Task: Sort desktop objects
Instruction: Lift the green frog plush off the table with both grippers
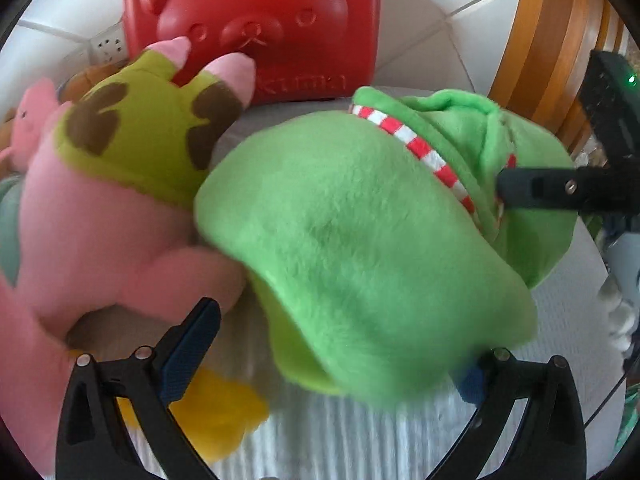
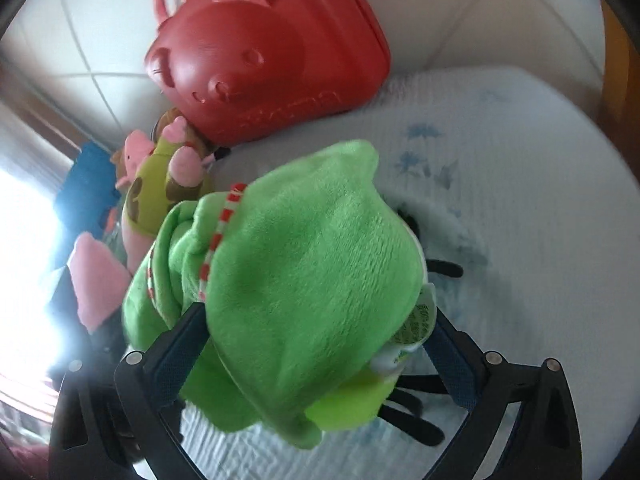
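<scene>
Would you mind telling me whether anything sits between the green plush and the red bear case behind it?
Mostly bare tablecloth separates the green plush, gripped in the right claw, from the red bear case. The pink plush lies to the left of that path, touching the case.

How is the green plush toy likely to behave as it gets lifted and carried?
The green plush toy is probably soft and floppy: its fleece body bulges around the right gripper closed on it. It likely weighs little, being stuffed fabric. Unsupported ends may sag or swing toward the pink plush beside it.
</scene>
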The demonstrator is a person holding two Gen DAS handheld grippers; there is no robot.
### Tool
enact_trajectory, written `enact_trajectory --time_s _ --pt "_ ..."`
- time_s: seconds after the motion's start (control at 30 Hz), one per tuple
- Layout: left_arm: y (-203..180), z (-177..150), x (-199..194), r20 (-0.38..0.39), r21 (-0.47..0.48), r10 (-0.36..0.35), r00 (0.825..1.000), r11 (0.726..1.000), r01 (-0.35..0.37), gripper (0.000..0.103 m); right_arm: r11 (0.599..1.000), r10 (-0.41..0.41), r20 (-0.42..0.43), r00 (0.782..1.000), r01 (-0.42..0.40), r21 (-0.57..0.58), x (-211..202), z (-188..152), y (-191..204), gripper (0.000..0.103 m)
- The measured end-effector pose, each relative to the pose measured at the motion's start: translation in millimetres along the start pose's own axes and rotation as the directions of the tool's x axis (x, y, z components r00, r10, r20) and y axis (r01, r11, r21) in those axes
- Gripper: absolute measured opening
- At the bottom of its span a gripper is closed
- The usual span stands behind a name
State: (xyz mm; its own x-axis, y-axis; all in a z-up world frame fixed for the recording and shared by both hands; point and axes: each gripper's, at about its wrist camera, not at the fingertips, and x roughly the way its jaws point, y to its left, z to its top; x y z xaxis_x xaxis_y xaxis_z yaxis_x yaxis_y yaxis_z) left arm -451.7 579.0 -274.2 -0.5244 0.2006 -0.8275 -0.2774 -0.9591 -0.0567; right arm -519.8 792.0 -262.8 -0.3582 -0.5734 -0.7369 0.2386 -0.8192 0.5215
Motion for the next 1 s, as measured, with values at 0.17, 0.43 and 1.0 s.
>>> enact_trajectory --time_s 0.17,0.43,1.0 --pt "-1.3 3.3 16.1 -0.018 0.011 -0.052 0.998 0.999 0.052 0.103 0.999 0.028 0.000 1.000 -0.028 -0.017 4.6 0.9 -4.9 0.103" --pt "-8.5 -1.4 18.9 -0.010 0.018 0.057 0.998 0.998 -0.057 0.070 0.997 0.071 -0.023 0.997 -0.071 -0.017 21.9 -3.1 0.9 0.103" --pt "-2.9 -48.7 -131.5 0.097 -0.067 0.145 0.985 0.988 -0.139 0.065 0.980 0.125 0.072 0.990 -0.112 -0.167 -63.8 -66.8 111.5 0.093"
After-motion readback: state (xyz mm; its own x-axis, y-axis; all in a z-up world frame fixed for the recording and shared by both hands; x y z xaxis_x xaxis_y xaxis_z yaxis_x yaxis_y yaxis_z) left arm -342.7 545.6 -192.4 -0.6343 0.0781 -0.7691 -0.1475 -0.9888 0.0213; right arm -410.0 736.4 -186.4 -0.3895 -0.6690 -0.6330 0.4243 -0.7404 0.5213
